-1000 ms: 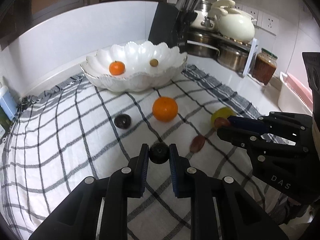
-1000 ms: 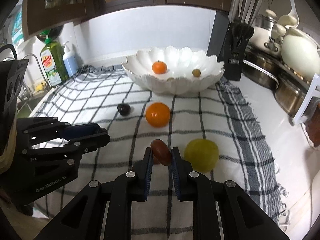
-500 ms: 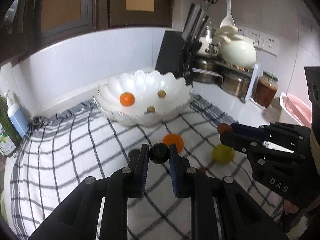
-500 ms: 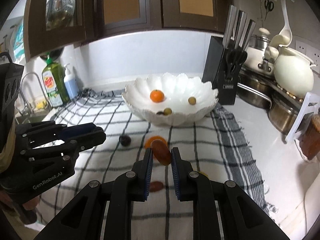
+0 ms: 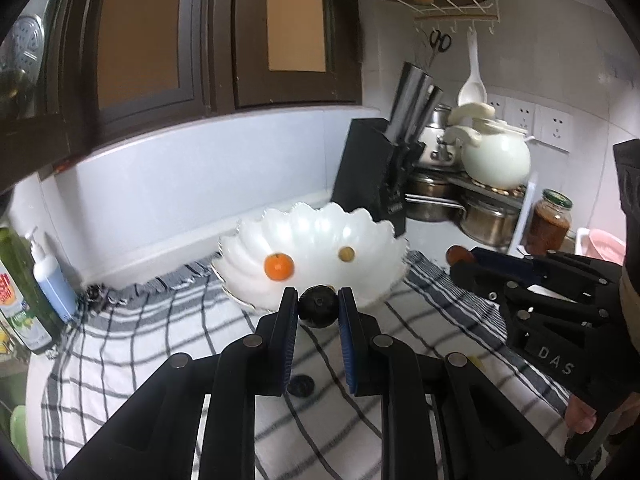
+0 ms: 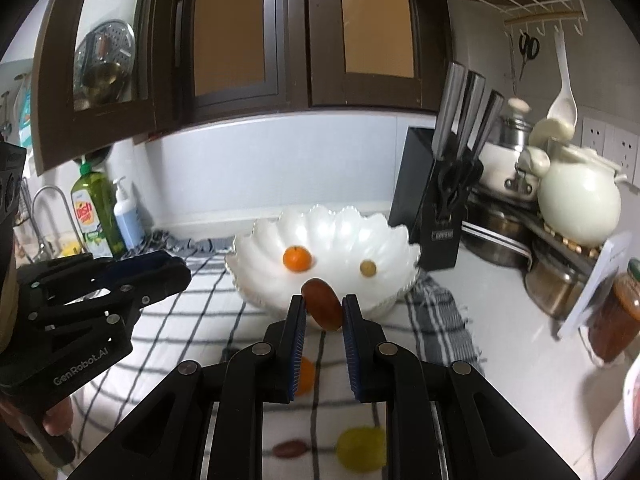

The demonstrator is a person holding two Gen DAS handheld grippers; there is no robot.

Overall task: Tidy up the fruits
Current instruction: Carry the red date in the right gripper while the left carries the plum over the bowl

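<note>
My left gripper [image 5: 318, 309] is shut on a dark round fruit [image 5: 318, 311], held in the air in front of the white scalloped bowl [image 5: 372, 248]. My right gripper [image 6: 323, 312] is shut on a reddish-brown oval fruit [image 6: 323, 309], also raised before the bowl [image 6: 392, 248]. The bowl holds a small orange [image 5: 279, 266] and a small olive-coloured fruit [image 5: 346, 254]. On the checked cloth [image 6: 208, 320] below lie an orange [image 6: 305, 376], a yellow-green fruit [image 6: 361, 454], a reddish-brown fruit [image 6: 291, 449] and a dark fruit [image 5: 300, 385].
A black knife block [image 5: 374, 184] stands right of the bowl. Pots, a white jar-shaped pot [image 5: 496, 158] and a jar of red paste [image 5: 549, 222] crowd the right. Soap bottles [image 6: 96, 212] and a tap stand at the left by the sink.
Both grippers have risen from the cloth with their fruits and moved toward the bowl, which now appears closer and lower in both views.
</note>
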